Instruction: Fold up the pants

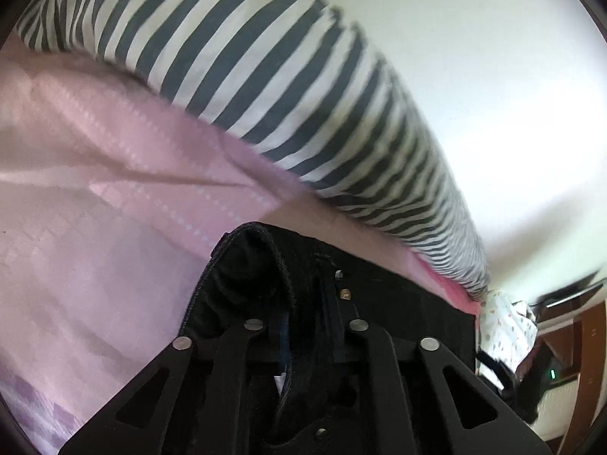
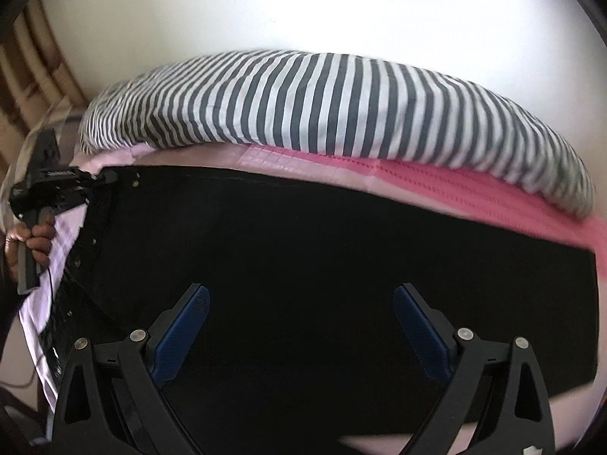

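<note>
Lying flat, black pants [image 2: 303, 265], pink bedsheet [image 1: 95, 189]

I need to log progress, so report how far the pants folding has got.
Done: the black pants lie spread flat on the pink bedsheet, below the striped pillow. In hand: the left gripper is clamped on the waistband corner, lifting a flap; the right gripper hovers open over the middle of the fabric. Left: no finished fold shows, so nearly all the folding remains.
</note>
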`<action>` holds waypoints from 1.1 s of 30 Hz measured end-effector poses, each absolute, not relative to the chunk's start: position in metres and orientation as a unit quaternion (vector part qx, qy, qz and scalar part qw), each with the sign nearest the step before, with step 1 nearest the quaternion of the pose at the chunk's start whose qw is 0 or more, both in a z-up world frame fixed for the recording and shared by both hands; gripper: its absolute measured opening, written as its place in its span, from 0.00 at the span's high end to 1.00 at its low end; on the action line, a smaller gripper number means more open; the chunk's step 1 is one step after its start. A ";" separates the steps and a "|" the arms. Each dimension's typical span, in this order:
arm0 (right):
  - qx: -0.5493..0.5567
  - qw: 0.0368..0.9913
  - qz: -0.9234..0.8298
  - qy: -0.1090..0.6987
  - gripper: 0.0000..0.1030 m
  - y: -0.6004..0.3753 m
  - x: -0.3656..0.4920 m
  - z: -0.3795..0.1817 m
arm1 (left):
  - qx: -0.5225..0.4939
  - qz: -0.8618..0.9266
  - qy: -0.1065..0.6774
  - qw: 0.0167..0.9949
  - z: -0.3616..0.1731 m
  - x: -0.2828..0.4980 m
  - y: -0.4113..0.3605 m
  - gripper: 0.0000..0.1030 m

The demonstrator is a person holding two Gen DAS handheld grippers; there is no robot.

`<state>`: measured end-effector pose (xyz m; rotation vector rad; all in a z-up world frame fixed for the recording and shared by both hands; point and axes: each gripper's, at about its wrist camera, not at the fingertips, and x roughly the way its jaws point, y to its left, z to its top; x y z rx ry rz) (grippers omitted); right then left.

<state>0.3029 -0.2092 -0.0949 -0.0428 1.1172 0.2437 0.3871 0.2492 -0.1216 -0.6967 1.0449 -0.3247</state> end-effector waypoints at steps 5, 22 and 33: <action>-0.046 0.821 0.162 0.545 0.07 -0.213 0.344 -0.097 | -0.333 -0.186 0.429 0.819 -0.092 0.364 0.245 0.91; -0.125 0.651 0.402 0.631 0.37 -0.158 0.461 -0.130 | -0.285 -0.229 0.355 0.860 -0.040 0.319 0.237 0.94; -0.125 0.611 0.401 0.671 0.52 -0.195 0.462 -0.160 | -0.278 -0.228 0.355 0.863 -0.043 0.318 0.241 0.94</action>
